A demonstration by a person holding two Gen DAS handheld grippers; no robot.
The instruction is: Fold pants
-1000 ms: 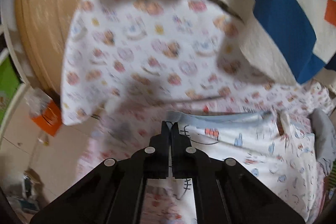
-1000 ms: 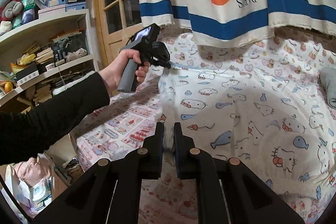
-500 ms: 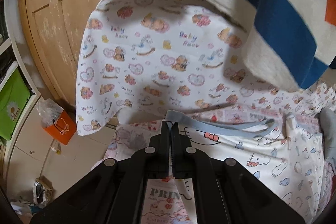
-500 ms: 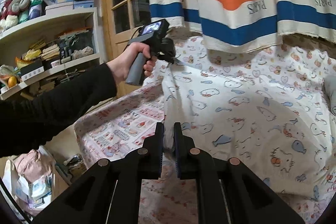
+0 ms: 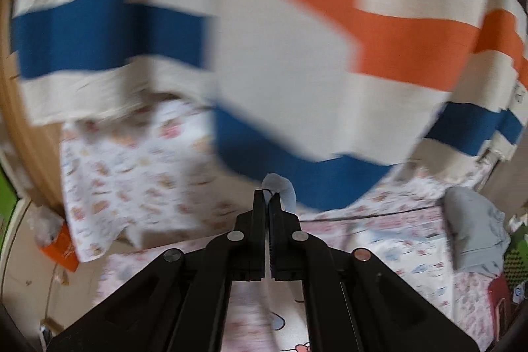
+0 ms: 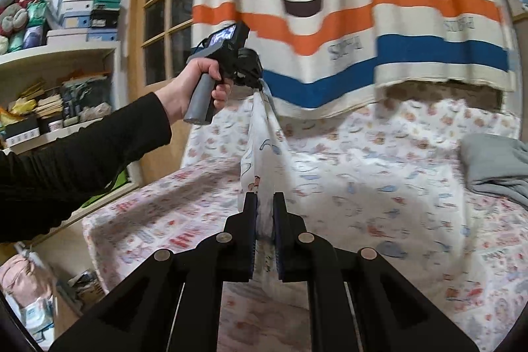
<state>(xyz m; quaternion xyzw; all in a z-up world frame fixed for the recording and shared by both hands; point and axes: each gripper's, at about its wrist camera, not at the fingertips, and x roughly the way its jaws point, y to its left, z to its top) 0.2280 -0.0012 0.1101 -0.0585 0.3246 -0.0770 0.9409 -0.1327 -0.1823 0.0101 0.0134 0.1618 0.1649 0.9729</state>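
White cartoon-print pants (image 6: 260,134) with a pale blue waistband (image 5: 280,187) hang as a raised ridge between my two grippers, and the rest lies spread over the bed to the right. My left gripper (image 5: 268,197) is shut on the waistband, high in front of the striped curtain. In the right wrist view a hand holds the left gripper (image 6: 255,81) up and to the left, with the cloth falling from it. Lower down, my right gripper (image 6: 264,200) is shut on the pants' edge, with cloth showing between its fingers.
The bed (image 6: 165,213) has a printed sheet, and its corner is at the lower left. A striped curtain (image 6: 346,22) hangs behind it. Folded grey cloth (image 6: 491,160) lies at the right. Cluttered shelves (image 6: 66,94) and a wooden door (image 6: 165,5) stand on the left.
The left gripper has swung up and toward the curtain, lifting the waistband off the bed. The right gripper rose slightly with the edge. The cloth between them now hangs steeply.
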